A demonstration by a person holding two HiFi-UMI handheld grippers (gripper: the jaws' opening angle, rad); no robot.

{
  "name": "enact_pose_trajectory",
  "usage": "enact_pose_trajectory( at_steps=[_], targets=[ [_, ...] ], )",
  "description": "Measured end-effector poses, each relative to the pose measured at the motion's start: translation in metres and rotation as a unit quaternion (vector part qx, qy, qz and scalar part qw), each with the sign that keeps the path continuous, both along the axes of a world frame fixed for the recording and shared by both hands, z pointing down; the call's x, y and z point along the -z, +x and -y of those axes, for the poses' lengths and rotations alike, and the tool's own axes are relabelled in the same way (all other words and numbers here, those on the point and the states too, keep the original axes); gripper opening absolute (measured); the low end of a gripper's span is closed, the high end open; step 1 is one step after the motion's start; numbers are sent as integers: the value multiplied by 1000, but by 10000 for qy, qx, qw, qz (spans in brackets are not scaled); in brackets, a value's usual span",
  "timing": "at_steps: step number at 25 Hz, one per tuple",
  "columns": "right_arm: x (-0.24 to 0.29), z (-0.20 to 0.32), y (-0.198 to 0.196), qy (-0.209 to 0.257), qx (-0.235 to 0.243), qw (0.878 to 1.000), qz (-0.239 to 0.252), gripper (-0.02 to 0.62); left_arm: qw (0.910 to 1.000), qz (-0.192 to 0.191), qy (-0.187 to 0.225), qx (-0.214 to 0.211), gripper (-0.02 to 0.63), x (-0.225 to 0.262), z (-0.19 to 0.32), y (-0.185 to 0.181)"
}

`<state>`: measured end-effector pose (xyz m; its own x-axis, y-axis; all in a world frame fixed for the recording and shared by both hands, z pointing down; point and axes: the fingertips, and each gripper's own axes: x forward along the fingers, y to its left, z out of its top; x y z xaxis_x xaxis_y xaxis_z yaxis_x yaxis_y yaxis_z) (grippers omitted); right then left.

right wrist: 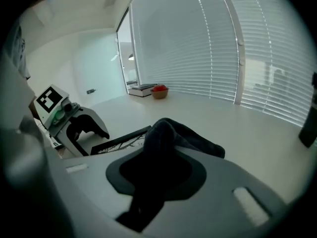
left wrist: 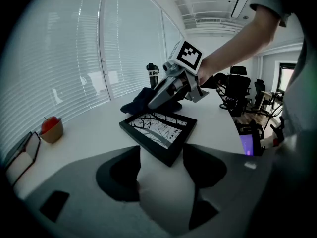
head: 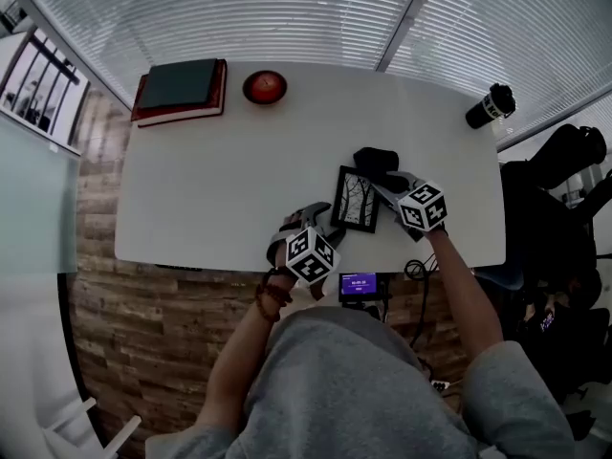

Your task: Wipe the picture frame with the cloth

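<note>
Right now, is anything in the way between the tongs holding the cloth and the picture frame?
Nothing visible does. The right tongs, shut on the dark cloth, are right at the far edge of the picture frame, with nothing between them. The open left tongs flank its near corner, off the glass.

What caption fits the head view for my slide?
Right tool holds a dark cloth beside the picture frame; open left tool sits at its corner.

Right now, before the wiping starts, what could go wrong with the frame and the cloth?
The picture frame lies loose: the left gripper has its jaws apart at the frame's corner, so a wipe may push it toward the table edge. The right gripper holds the cloth bunched; its hard jaws might scrape the glass.
</note>
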<state>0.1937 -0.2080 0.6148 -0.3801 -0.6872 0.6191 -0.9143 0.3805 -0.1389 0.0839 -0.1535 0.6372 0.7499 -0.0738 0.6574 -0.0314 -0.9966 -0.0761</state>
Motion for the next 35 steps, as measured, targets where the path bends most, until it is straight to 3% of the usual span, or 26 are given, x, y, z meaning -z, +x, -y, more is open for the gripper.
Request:
enact_pose_trajectory(
  at_steps=[18,35],
  targets=[
    [-2,-44,-38,-346,42,9990,287,77,10000,8,-25,10,270,-1,0,3],
    [0,-82,-72,-374,208,9983,399,77,10000,11,12,38,270,0,2,3]
  ],
)
